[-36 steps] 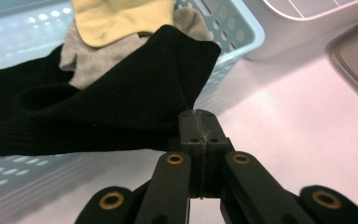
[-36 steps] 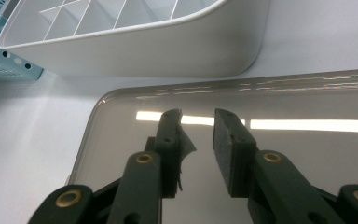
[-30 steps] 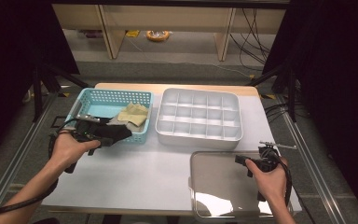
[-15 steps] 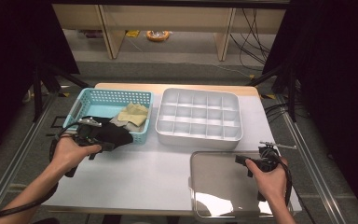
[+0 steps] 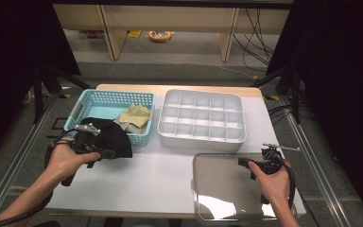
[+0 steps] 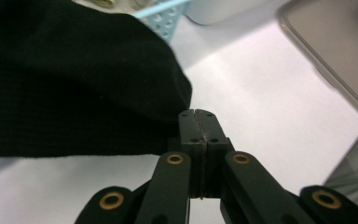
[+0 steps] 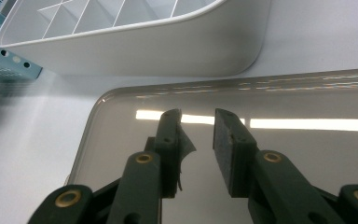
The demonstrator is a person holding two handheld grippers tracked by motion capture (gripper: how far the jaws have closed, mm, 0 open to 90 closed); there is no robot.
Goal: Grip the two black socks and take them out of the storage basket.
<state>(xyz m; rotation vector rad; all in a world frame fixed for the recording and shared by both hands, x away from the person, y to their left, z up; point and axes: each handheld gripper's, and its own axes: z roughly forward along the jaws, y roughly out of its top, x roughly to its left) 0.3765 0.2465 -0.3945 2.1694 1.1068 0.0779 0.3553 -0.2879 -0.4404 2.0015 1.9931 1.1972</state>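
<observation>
White table (image 5: 160, 175): left gripper (image 6: 198, 122) clamps black knit cloth (image 6: 74, 84) w/ jaws closed; right gripper (image 7: 198, 135) half-open, empty, over clear rectangular plastic lid (image 7: 307, 154).

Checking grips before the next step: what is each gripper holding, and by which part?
Left gripper pinches the black cloth at its edge. Right gripper holds nothing.

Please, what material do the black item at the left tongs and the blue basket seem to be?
The black item looks like soft knitted fabric: matte, fine ribbed weave, draping over the basket's edge. The blue basket looks like rigid moulded plastic: smooth, with regular rows of holes in its walls.
</observation>
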